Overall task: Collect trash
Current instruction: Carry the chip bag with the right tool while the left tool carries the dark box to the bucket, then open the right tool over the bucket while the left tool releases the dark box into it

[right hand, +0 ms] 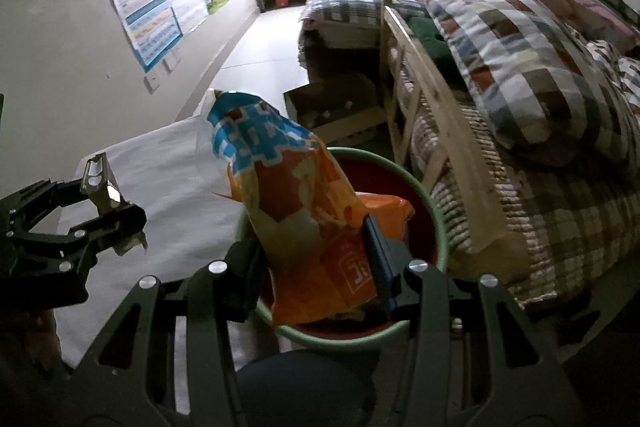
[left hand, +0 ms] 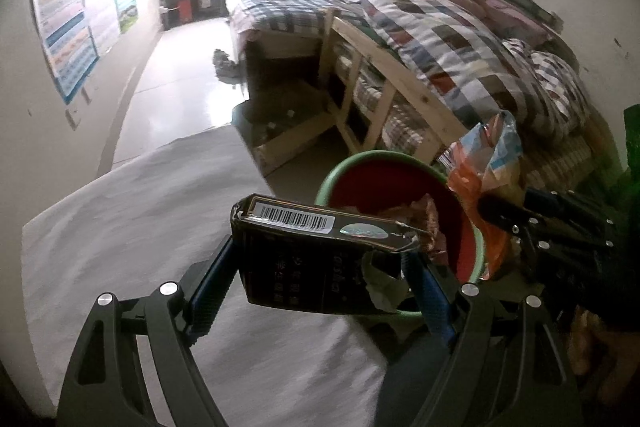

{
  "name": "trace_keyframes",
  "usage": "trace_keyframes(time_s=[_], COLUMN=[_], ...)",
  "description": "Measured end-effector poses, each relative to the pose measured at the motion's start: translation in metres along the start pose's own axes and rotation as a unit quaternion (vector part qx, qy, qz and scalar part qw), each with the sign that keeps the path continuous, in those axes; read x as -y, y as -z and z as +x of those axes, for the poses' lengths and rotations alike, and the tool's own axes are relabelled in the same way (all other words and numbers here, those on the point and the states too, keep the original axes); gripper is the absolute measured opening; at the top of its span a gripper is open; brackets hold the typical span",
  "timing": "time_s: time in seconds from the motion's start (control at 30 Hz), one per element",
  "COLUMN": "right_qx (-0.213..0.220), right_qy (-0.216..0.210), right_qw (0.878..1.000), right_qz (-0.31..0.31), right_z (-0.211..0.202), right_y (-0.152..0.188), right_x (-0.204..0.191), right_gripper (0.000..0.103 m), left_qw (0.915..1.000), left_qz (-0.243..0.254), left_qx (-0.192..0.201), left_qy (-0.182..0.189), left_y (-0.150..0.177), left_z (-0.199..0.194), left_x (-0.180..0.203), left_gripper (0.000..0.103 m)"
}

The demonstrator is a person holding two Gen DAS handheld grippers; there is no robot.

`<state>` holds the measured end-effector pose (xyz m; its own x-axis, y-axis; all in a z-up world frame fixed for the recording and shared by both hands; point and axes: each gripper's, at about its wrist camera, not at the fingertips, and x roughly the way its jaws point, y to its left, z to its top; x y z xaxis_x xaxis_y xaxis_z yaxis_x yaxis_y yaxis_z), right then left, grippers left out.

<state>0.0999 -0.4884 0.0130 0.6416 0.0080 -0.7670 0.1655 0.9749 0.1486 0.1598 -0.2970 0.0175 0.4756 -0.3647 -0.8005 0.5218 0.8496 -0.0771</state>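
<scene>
At frame centre, the left gripper is clamping a dark carton while the right gripper is pinching an orange snack bag over the green-rimmed bin.

A dark carton with a white barcode strip along its upper edge (one corner torn) is held tilted, its far end over the rim of the green bin with the red inside. An orange-and-blue crinkled snack bag stands upright over the bin's mouth.
</scene>
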Motion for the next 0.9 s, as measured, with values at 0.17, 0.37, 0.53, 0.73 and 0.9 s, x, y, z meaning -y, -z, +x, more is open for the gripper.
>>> trace_keyframes(time_s=[0.17, 0.37, 0.53, 0.73, 0.9], right_qx=[-0.002, -0.006, -0.012, -0.022, -0.033], right_qy=[0.011, 0.019, 0.020, 0.018, 0.016], right_qw=[1.000, 1.000, 0.999, 0.999, 0.999], right_qz=[0.012, 0.022, 0.029, 0.037, 0.039], right_z=[0.001, 0.005, 0.013, 0.025, 0.039], right_y=[-0.001, 0.002, 0.000, -0.002, -0.001], right_x=[0.023, 0.040, 0.052, 0.064, 0.070], right_gripper=[0.044, 0.044, 0.044, 0.044, 0.044], left_qw=[0.9998, 0.9994, 0.9989, 0.9981, 0.9973], left_qz=[0.009, 0.020, 0.027, 0.031, 0.034], left_qx=[-0.004, -0.009, -0.017, -0.033, -0.046], left_qy=[0.014, 0.028, 0.035, 0.042, 0.046], left_y=[-0.006, -0.012, -0.016, -0.020, -0.019], left_z=[0.010, 0.023, 0.035, 0.052, 0.069], left_x=[0.019, 0.037, 0.047, 0.057, 0.061], left_gripper=[0.078, 0.078, 0.078, 0.078, 0.078])
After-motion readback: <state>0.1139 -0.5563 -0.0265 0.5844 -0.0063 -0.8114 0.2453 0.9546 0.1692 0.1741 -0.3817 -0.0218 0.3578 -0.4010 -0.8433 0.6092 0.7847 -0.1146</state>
